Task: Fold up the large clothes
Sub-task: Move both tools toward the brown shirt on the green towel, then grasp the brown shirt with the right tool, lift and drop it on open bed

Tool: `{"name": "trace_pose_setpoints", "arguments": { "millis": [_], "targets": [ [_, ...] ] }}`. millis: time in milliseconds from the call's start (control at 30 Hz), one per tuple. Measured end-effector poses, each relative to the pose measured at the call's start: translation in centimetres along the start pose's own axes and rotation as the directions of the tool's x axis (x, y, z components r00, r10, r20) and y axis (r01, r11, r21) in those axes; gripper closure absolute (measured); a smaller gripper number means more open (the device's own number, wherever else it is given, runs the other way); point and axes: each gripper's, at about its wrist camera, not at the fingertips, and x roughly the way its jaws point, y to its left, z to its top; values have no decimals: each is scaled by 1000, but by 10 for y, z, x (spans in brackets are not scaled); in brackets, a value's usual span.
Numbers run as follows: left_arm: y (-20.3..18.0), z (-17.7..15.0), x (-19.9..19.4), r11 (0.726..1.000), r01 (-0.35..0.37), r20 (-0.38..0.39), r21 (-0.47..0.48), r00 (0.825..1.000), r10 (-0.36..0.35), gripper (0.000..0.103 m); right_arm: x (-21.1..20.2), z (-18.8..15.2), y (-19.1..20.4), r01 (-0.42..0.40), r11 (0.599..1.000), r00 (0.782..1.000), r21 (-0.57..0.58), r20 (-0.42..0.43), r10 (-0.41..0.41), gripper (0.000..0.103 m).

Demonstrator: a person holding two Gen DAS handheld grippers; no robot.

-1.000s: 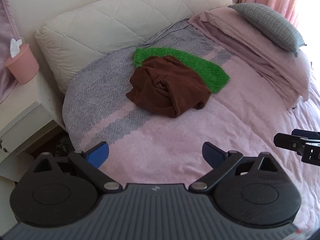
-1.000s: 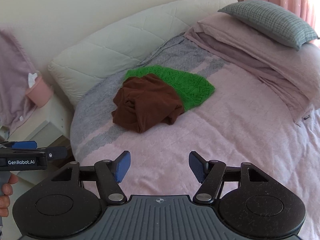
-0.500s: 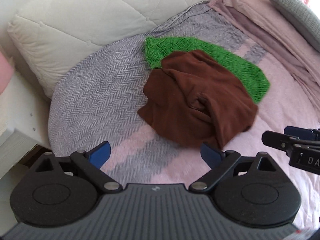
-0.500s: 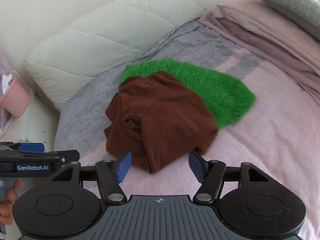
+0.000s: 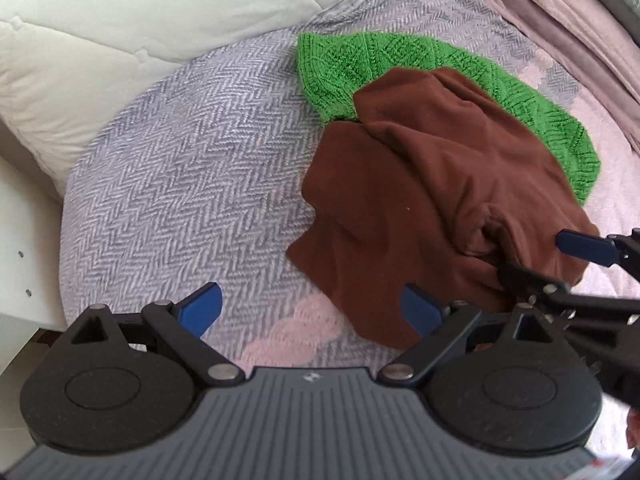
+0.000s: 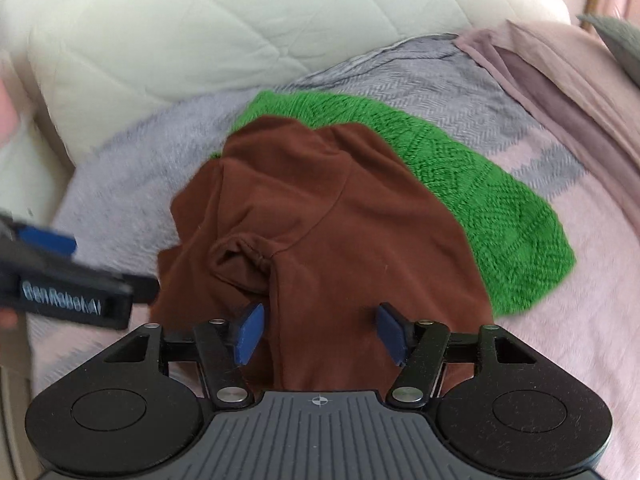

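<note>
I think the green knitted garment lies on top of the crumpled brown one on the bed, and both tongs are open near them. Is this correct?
Not quite: the order is reversed. The brown garment lies on top of the green knitted garment, as the right wrist view shows. The rest holds: both lie on the bed, and the left tongs and right tongs are open near them.

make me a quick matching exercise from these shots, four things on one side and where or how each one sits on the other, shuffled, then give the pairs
Things:
1. brown garment
2. green knit
3. quilted white cushion
4. right gripper

Places or states:
A. flat on the bed, partly covered by another garment
B. open, jaws either side of brown cloth
C. crumpled, lying on top of another garment
D. standing along the far edge of the bed

Pairs: 1-C, 2-A, 3-D, 4-B
</note>
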Motion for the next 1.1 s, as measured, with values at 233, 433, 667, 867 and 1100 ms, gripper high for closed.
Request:
{"name": "trace_pose_setpoints", "arguments": {
  "millis": [233, 433, 667, 867, 1100],
  "targets": [
    [-4, 11, -3, 999, 18, 7, 33, 1000, -18, 9, -18, -7, -13, 5, 999, 993, 33, 116, -8, 102],
    [-17, 16, -48, 996, 65, 80, 65, 994, -71, 9, -114, -6, -49, -15, 981, 927, 192, 371, -59, 102],
    [-63, 16, -132, 980, 130, 207, 153, 965, -160, 9, -236, -28, -95, -27, 923, 826, 383, 528, -195, 103],
    [-136, -4, -221, 934, 185, 298, 306, 913, -278, 9, -361, -73, -103, -6, 898, 699, 440, 644, -311, 103],
    [-237, -66, -322, 830, 301, 317, 469, 820, -477, 9, -518, -150, -107, 59, 862, 531, 503, 715, -454, 103]
  ]
}}
